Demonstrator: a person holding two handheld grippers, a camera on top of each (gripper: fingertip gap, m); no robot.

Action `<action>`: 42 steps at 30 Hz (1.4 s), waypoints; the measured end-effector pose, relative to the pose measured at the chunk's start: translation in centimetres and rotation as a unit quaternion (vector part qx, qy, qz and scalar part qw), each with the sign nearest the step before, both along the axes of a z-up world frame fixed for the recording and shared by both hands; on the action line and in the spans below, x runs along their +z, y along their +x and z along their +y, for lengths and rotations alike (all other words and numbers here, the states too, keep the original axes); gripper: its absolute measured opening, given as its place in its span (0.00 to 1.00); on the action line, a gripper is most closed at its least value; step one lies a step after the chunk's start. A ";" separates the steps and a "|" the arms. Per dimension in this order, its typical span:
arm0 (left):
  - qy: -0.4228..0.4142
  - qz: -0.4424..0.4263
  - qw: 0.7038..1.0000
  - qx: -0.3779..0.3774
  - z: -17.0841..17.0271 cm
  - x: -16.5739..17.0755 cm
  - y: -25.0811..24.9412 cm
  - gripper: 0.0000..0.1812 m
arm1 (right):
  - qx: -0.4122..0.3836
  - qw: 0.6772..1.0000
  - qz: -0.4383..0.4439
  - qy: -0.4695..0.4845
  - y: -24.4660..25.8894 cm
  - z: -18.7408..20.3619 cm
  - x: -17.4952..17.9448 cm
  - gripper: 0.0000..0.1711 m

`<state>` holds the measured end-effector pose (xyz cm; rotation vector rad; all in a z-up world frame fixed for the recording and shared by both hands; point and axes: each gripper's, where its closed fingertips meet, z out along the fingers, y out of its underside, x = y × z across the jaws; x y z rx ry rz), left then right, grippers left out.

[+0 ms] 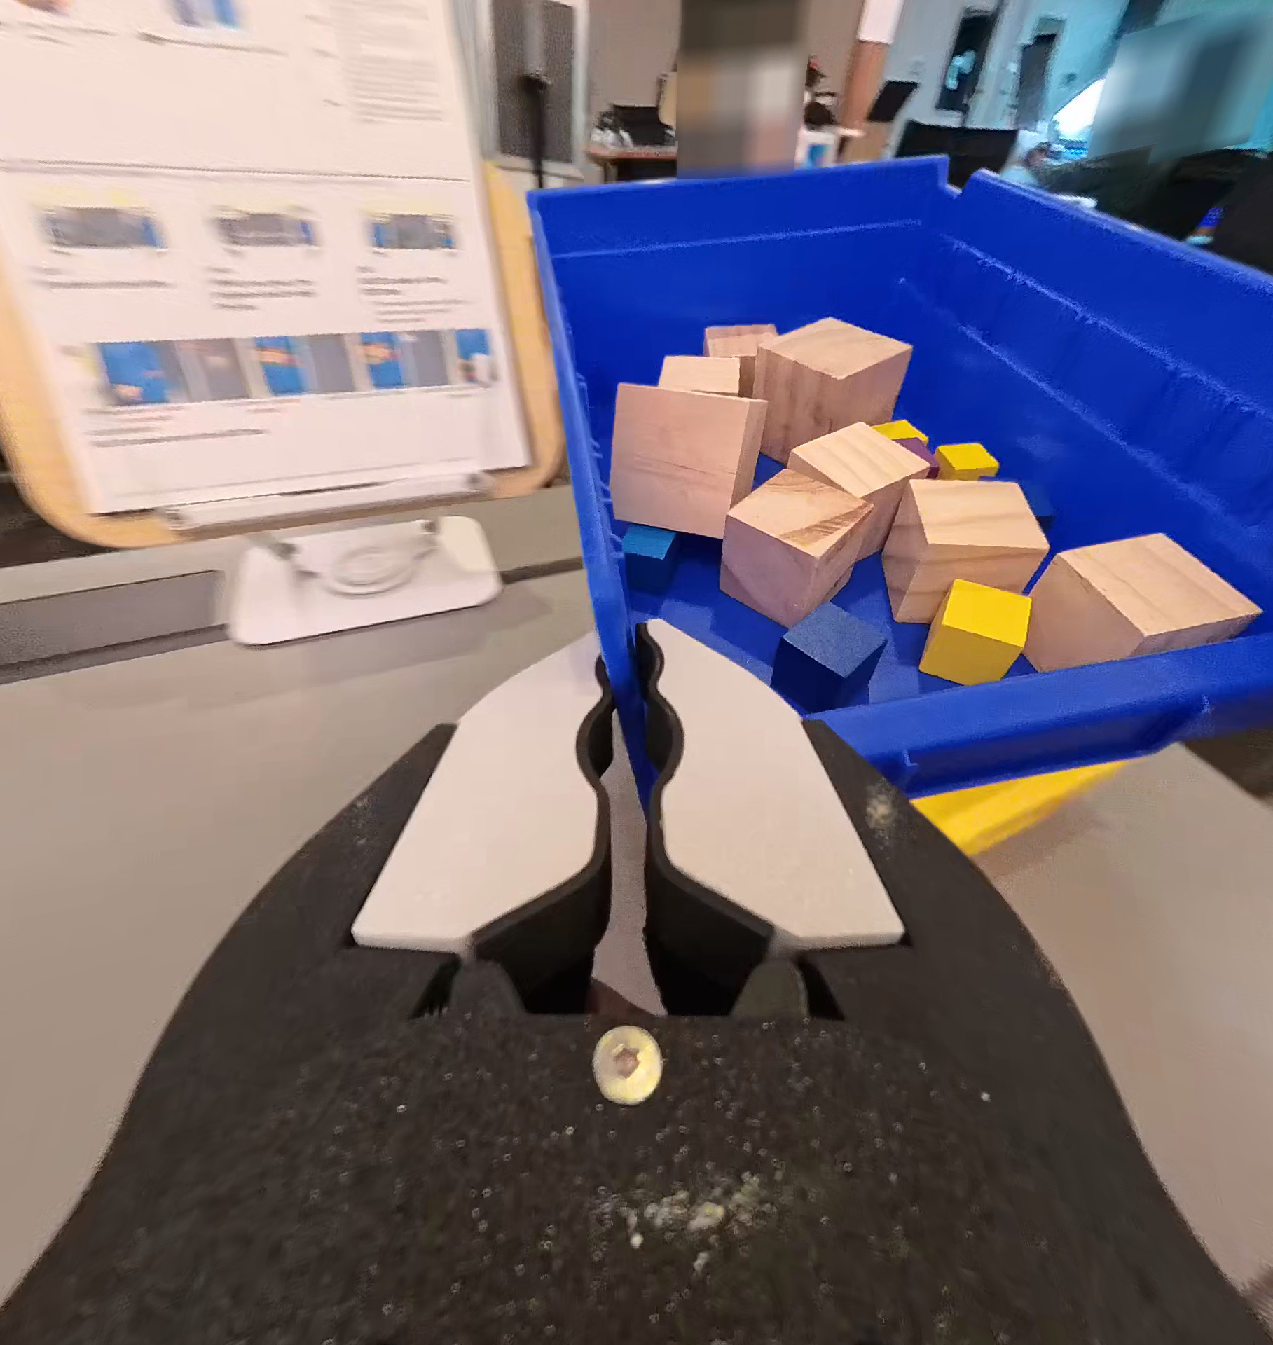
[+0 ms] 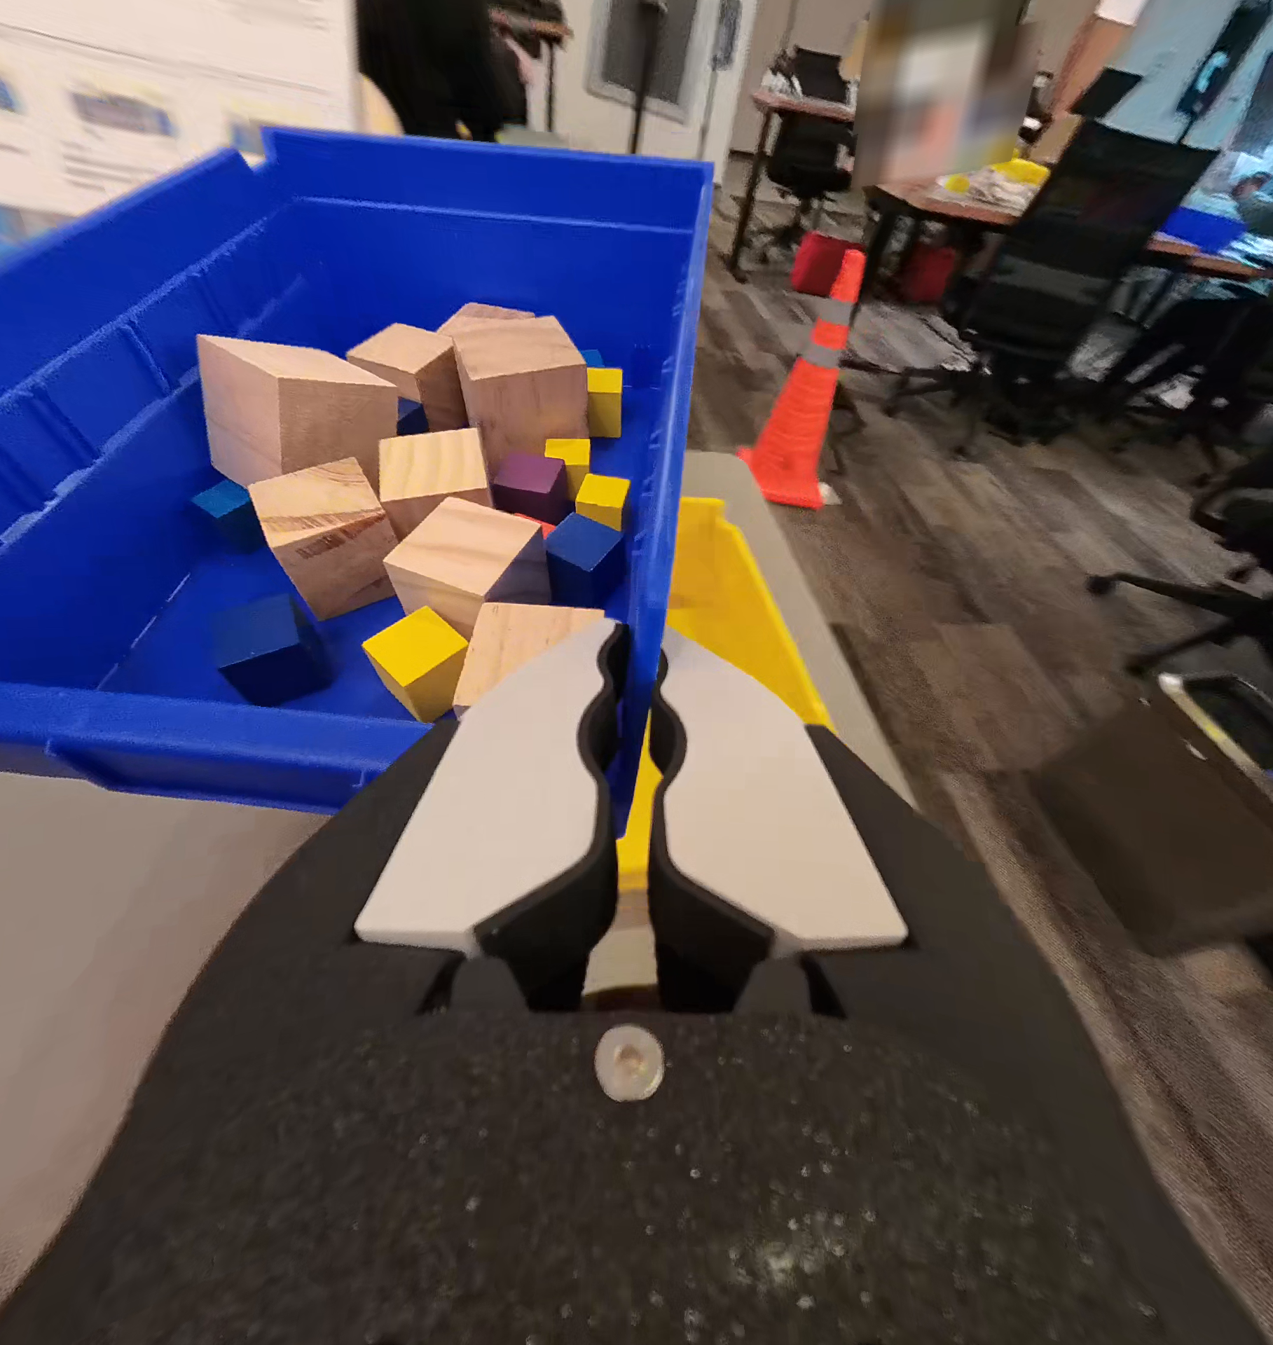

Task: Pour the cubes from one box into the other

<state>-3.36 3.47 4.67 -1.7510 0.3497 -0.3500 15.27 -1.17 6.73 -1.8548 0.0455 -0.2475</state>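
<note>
- Blue plastic makes up the box (image 1: 946, 240) held between the two tools; each pinches one of its thin side walls, so the load is shared and the tilt can be steered from both ends.
- Left gripper (image 1: 627, 659) has its jaws clenched on the box's left wall, one finger outside and one inside, near the front corner.
- Right gripper (image 2: 637, 651) is likewise clamped on the opposite wall, near the front corner on its side.
- Gripping close to the low front lip looks deliberate to me: that edge would serve as the spout while the taller back wall keeps the load from escaping rearward.
- Inside the blue box lies a loose heap of cubes: several large bare wooden blocks (image 2: 295, 411), and among them small painted ones, such as yellow cubes (image 1: 975, 629), dark blue cubes (image 2: 269, 648) and one purple cube (image 2: 530, 484).
- Most of the heap sits toward the right wall and the front, which suggests the box is tipped that way.
- Beneath and just beyond the blue box's right side sits a yellow box (image 2: 728, 582); only part of its wall and rim shows, and what it holds cannot be seen.
- Judging by this, the blue box is poised over the yellow one and the pour has not yet emptied anything.
- Both boxes are over a grey table (image 1: 145, 837); a document stand (image 1: 255, 291) is at the left, well apart from the box.
- An orange cone (image 2: 808, 407) stands on the floor past the table's right edge.
</note>
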 end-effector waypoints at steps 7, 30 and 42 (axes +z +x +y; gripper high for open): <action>-0.097 0.014 0.990 -0.105 -1.1 -2.5 10.8 0.02 | -0.084 0.989 -0.030 -0.122 9.6 -3.4 -0.4 0.01; -0.281 -0.111 0.930 -0.209 -1.4 -3.2 13.6 0.04 | -0.129 0.912 -0.212 -0.326 9.1 0.9 7.5 0.01; -0.359 -0.149 0.877 -0.283 -1.2 -4.5 12.9 0.04 | -0.176 0.849 -0.278 -0.414 6.4 2.7 8.5 0.02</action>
